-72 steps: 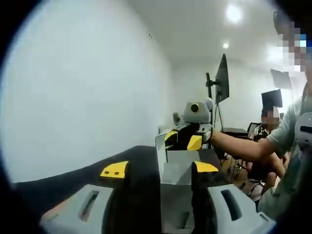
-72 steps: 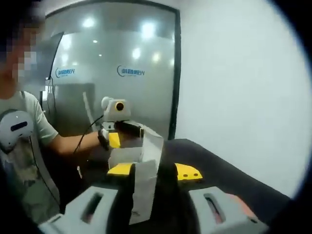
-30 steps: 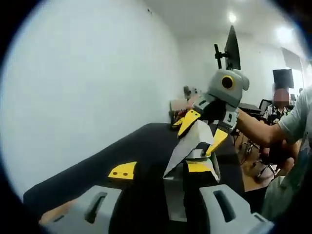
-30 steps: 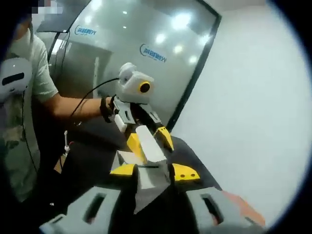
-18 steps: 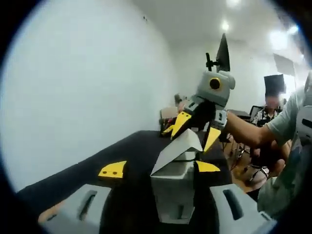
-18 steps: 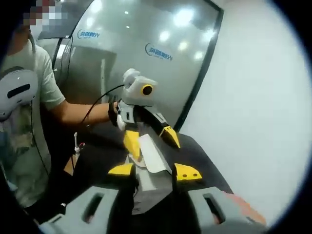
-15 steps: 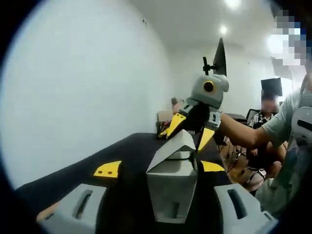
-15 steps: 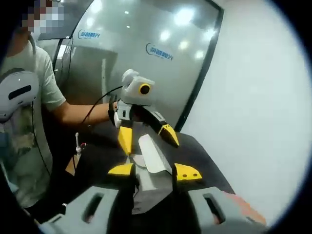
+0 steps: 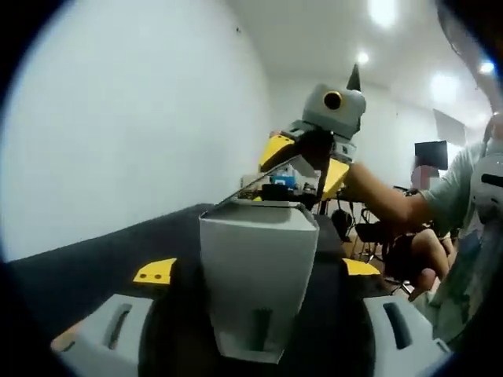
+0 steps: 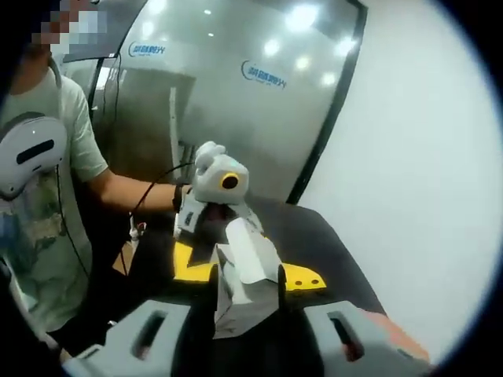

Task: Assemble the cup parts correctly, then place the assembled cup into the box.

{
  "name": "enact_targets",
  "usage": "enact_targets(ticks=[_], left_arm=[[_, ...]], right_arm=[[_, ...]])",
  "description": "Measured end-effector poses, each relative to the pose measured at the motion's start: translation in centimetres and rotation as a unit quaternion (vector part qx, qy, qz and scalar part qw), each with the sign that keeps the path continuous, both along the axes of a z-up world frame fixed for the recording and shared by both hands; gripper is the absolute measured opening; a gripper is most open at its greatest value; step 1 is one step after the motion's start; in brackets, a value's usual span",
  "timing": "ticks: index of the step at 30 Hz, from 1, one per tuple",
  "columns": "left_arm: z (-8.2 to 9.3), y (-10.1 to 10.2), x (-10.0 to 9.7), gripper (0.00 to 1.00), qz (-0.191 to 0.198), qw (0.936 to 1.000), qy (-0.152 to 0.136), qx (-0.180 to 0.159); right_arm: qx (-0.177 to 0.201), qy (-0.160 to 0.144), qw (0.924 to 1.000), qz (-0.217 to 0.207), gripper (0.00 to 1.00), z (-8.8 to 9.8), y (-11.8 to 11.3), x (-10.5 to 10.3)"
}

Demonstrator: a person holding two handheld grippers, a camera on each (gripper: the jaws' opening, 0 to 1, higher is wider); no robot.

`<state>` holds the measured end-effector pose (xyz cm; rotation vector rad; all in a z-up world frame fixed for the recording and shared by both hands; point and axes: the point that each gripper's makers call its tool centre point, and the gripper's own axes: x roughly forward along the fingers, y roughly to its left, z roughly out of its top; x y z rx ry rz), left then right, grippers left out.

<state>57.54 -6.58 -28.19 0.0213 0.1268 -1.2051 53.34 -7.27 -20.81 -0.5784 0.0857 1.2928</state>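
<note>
Left gripper view: we see the grey box (image 9: 255, 283) standing upright between the left gripper's (image 9: 255, 271) own fingers (image 9: 156, 272), which press on its two sides, so we hold it above the dark counter (image 9: 102, 255). A thin flap (image 9: 267, 174) rises from the box's top edge, tilted. The right gripper (image 9: 302, 161) comes in from behind the box, with its yellow fingers (image 9: 275, 148) at the flap; they seem to be closed on it, but we cannot tell for sure. Behind it we see the person's arm (image 9: 393, 208).

In the right gripper view, the same box (image 10: 240, 294) sits low between the right gripper's (image 10: 240, 275) yellow fingers (image 10: 302, 277), and the pale flap (image 10: 251, 251) stands up between them. The fingers are narrow around the flap, nearly touching it. The left gripper (image 10: 208, 200) is just beyond, at the far side of the box. The counter (image 10: 314, 236) lies under both. We cannot tell where the cup parts are.
</note>
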Motion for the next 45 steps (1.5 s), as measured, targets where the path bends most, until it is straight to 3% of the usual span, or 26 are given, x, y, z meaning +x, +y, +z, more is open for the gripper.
enact_targets(ticks=[2, 3, 4, 5, 8, 12, 18, 20, 22, 31, 39, 45], left_arm=[[-0.9, -0.4, -0.1, 0.69, -0.001, 0.9998, -0.004, 0.020], [-1.1, -0.4, 0.0, 0.55, 0.003, 0.9995, -0.010, 0.030], [-1.3, -0.1, 0.5, 0.52, 0.023, 0.9987, -0.021, 0.041], [-1.2, -0.6, 0.1, 0.50, 0.013, 0.9993, -0.018, 0.030], [-1.3, -0.5, 0.0, 0.50, 0.010, 0.9993, -0.016, 0.031], [-1.4, -0.7, -0.1, 0.50, 0.011, 0.9992, -0.017, 0.033], [-1.3, -0.7, 0.0, 0.50, 0.012, 0.9994, -0.016, 0.028], [-1.3, -0.7, 0.0, 0.50, 0.011, 0.9994, -0.017, 0.028], [-1.3, -0.7, 0.1, 0.50, 0.011, 0.9994, -0.018, 0.029], [-1.2, -0.6, 0.2, 0.50, 0.010, 0.9994, -0.019, 0.027], [-1.2, -0.3, 0.5, 0.50, 0.012, 0.9996, -0.016, 0.021], [-1.1, -0.2, 0.5, 0.50, 0.013, 0.9996, -0.016, 0.019]], right_arm=[[-0.005, 0.002, 1.0000, 0.001, 0.28, -0.2, 0.0, -0.1], [-0.007, 0.003, 1.0000, 0.002, 0.29, -0.2, -0.1, -0.2], [-0.011, 0.005, 0.9999, 0.002, 0.29, -0.3, -0.1, -0.3], [-0.016, 0.006, 0.9999, 0.003, 0.29, -0.3, -0.1, -0.3], [-0.029, 0.010, 0.9995, 0.012, 0.29, -0.1, 0.0, -0.7], [-0.076, 0.059, 0.9945, 0.041, 0.29, 0.3, 0.0, -1.8], [-0.114, 0.083, 0.9891, 0.041, 0.24, 0.8, 0.6, -1.0], [-0.135, 0.092, 0.9857, 0.041, 0.21, 0.4, 0.6, -1.1], [-0.150, 0.119, 0.9804, 0.046, 0.21, 0.1, 0.5, -1.6], [-0.177, 0.077, 0.9809, 0.024, 0.14, 0.2, 0.6, -0.1], [-0.196, 0.040, 0.9797, 0.018, 0.13, -0.2, 0.6, 0.2], [-0.197, 0.019, 0.9801, 0.018, 0.06, 0.2, 0.9, -0.1]])
